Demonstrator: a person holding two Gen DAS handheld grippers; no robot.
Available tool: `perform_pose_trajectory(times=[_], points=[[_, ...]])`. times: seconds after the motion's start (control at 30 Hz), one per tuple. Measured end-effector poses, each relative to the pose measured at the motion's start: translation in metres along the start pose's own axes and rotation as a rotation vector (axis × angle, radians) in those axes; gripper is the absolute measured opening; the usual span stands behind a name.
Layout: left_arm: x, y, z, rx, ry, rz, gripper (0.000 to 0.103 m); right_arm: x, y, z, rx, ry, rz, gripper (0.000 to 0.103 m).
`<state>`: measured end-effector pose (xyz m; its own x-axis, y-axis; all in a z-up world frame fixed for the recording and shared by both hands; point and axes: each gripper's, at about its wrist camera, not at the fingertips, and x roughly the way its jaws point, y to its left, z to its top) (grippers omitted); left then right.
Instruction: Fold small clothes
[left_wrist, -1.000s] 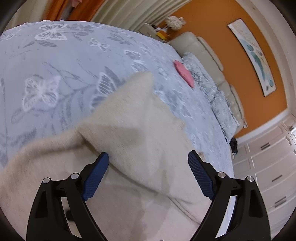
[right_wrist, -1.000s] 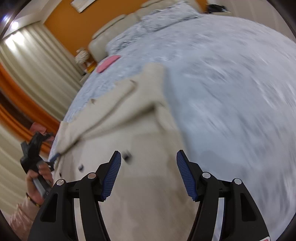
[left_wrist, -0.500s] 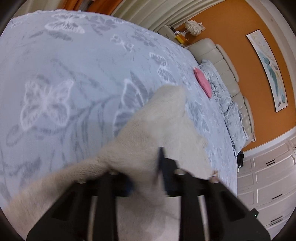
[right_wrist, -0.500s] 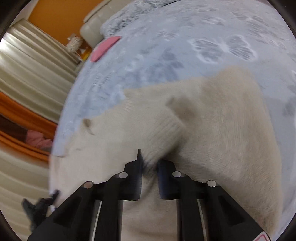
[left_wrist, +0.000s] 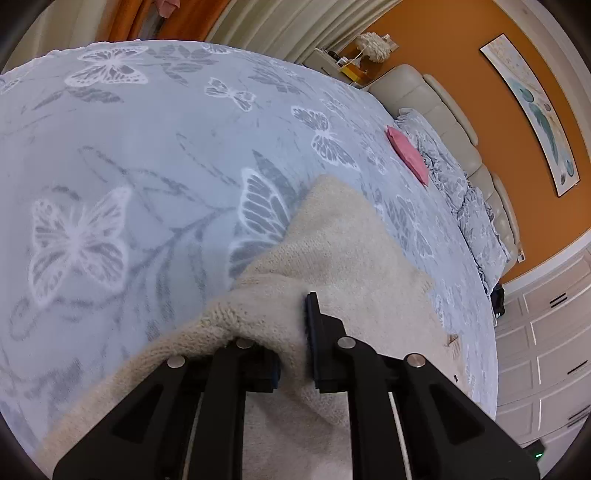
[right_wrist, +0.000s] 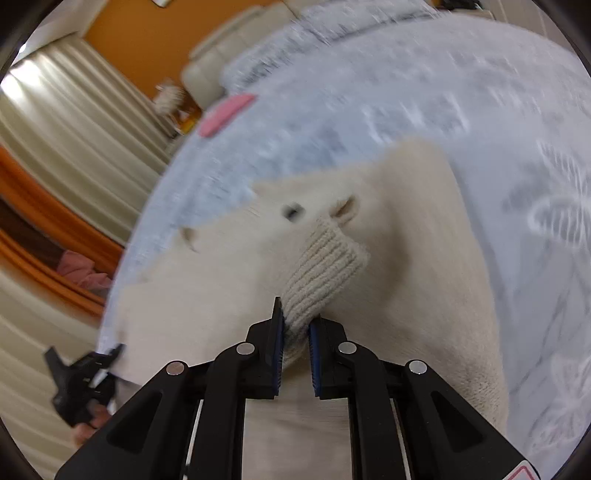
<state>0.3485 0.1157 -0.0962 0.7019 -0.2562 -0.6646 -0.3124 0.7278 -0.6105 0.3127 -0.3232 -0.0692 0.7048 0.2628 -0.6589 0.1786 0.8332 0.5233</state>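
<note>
A cream knit cardigan (left_wrist: 351, 251) lies on the blue-grey butterfly bedspread (left_wrist: 147, 147). My left gripper (left_wrist: 293, 332) is shut on a bunched fold of the cardigan and lifts it slightly; knit drapes over its left finger. In the right wrist view, my right gripper (right_wrist: 295, 332) is shut on a ribbed cuff (right_wrist: 325, 269) of the same cardigan (right_wrist: 406, 229), held above the garment body. A dark button (right_wrist: 293, 211) shows on the cardigan. The left gripper (right_wrist: 85, 376) also shows at the lower left, at the cardigan's edge.
A pink folded item (left_wrist: 408, 155) lies on the bed near the patterned pillows (left_wrist: 465, 192) and cream headboard (left_wrist: 443, 107). White cupboards (left_wrist: 546, 332) stand to the right. Curtains (right_wrist: 74, 122) hang past the bed's edge.
Both grippers went from open above the cardigan to shut on it. The left one now lifts a fold; the right one lifts the ribbed cuff and is moving, blurring its view.
</note>
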Motion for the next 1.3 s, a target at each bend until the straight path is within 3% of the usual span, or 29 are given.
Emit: perform_pose_trajectory(times=[0.13, 0.17, 0.23, 0.27, 0.37, 0.43, 0.47, 0.53, 0.57, 0.63, 0.67, 0.7, 0.83, 0.9, 1.03, 1.13, 1.2, 1.27, 1.3], points=[[0.001, 0.004, -0.005, 0.026, -0.003, 0.004, 0.013, -0.022, 0.014, 0.006, -0.079, -0.100, 0.002, 0.010], [0.001, 0.001, -0.007, 0.048, -0.009, 0.017, 0.013, -0.015, 0.009, 0.005, -0.089, -0.078, -0.032, 0.010], [0.002, -0.003, -0.011, 0.079, -0.014, 0.029, 0.014, 0.015, -0.019, -0.009, -0.034, 0.045, -0.118, 0.010], [0.002, -0.005, -0.012, 0.090, -0.015, 0.032, 0.014, 0.020, -0.027, -0.012, -0.003, 0.070, -0.106, 0.010], [0.002, -0.006, -0.014, 0.127, -0.013, 0.031, 0.015, -0.002, -0.029, -0.015, 0.061, 0.012, -0.038, 0.016], [-0.002, -0.004, -0.015, 0.137, 0.002, 0.005, 0.016, -0.020, -0.029, -0.016, 0.076, -0.006, -0.048, 0.021], [-0.004, -0.002, -0.016, 0.135, 0.010, -0.005, 0.020, -0.034, -0.033, -0.021, 0.088, -0.023, -0.053, 0.024], [-0.021, 0.004, -0.020, 0.114, 0.033, -0.040, 0.036, -0.054, -0.043, -0.033, 0.123, -0.032, -0.062, 0.042], [-0.036, 0.009, -0.026, 0.103, 0.038, -0.061, 0.048, -0.066, -0.054, -0.041, 0.143, -0.030, -0.070, 0.048], [-0.065, 0.023, -0.038, 0.100, 0.033, -0.078, 0.060, -0.094, -0.078, -0.068, 0.176, 0.008, -0.098, 0.049], [-0.082, 0.033, -0.045, 0.098, 0.033, -0.061, 0.072, -0.102, -0.085, -0.082, 0.187, 0.031, -0.108, 0.049], [-0.095, 0.042, -0.050, 0.093, 0.036, -0.043, 0.077, -0.115, -0.095, -0.099, 0.202, 0.072, -0.118, 0.049], [-0.151, 0.092, -0.078, 0.034, 0.068, -0.009, 0.079, -0.153, -0.115, -0.162, 0.293, 0.245, -0.096, 0.054], [-0.168, 0.108, -0.090, 0.011, 0.107, 0.024, 0.086, -0.163, -0.113, -0.185, 0.319, 0.296, -0.067, 0.060], [-0.185, 0.123, -0.112, -0.033, 0.166, -0.013, 0.088, -0.163, -0.092, -0.206, 0.266, 0.355, -0.044, 0.074], [-0.183, 0.111, -0.119, 0.007, 0.184, 0.019, 0.092, -0.153, -0.073, -0.209, 0.187, 0.373, -0.090, 0.077], [-0.178, 0.101, -0.122, 0.038, 0.188, 0.069, 0.092, -0.149, -0.063, -0.213, 0.147, 0.380, -0.069, 0.074], [-0.170, 0.094, -0.123, 0.073, 0.208, 0.102, 0.087, -0.143, -0.053, -0.215, 0.101, 0.364, -0.105, 0.053], [-0.168, 0.089, -0.123, 0.086, 0.212, 0.122, 0.063, -0.141, -0.049, -0.216, 0.070, 0.360, -0.126, 0.011]])
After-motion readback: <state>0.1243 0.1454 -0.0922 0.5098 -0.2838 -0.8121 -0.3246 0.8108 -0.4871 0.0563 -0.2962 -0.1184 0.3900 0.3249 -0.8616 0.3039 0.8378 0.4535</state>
